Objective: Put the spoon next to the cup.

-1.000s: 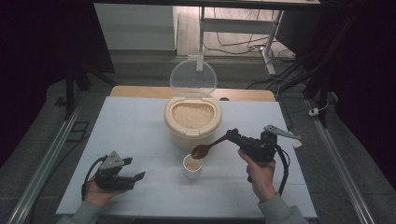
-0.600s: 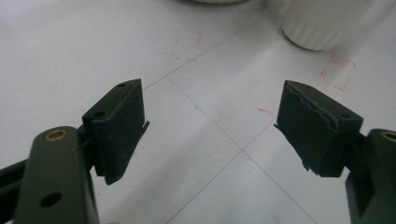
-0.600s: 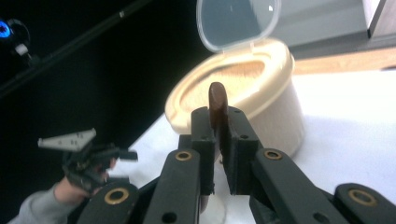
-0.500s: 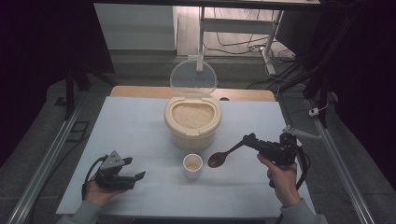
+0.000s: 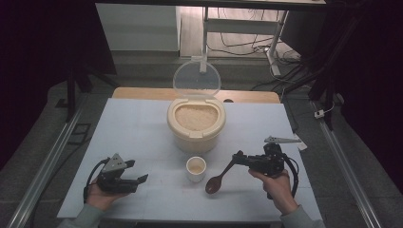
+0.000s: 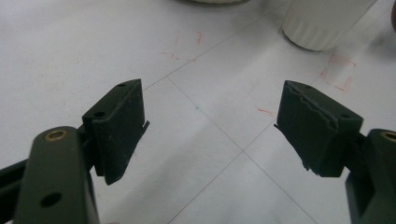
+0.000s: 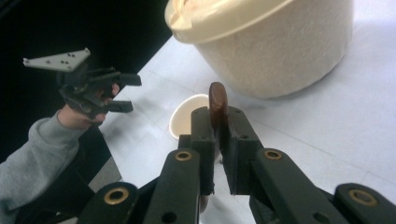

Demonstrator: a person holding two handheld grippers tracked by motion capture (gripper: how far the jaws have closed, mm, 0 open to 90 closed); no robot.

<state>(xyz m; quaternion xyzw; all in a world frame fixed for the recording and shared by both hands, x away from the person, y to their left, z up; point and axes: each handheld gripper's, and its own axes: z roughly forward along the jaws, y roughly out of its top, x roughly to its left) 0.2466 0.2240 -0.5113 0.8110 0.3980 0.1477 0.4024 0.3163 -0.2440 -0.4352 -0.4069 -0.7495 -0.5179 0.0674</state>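
Note:
A cream rice container [image 5: 196, 124] with its clear lid [image 5: 196, 80] raised stands at the middle of the white table [image 5: 138, 133]; it is full of rice. In front of it sits a small white cup [image 5: 196, 168], also seen past the jaws [image 7: 183, 122]. My right gripper [image 5: 237, 158] is shut on the handle of a brown wooden spoon [image 5: 216, 182], whose bowl hangs low over the table just right of the cup. The spoon [image 7: 217, 106] stands edge-on between the shut jaws. My left gripper [image 5: 140, 179] rests open near the front left, nothing between its fingers [image 6: 119, 123].
The container's side [image 7: 280, 51] looms beyond the right jaws. A wooden board [image 5: 142, 93] lies behind the table. Metal rails [image 5: 47, 161] run along both sides, and cables lie on the floor at the back right. Red pen marks [image 6: 338, 72] dot the table near the cup.
The right gripper has carried the spoon from over the cup out to the right, then down and back toward the cup's right side. The left gripper has stayed put.

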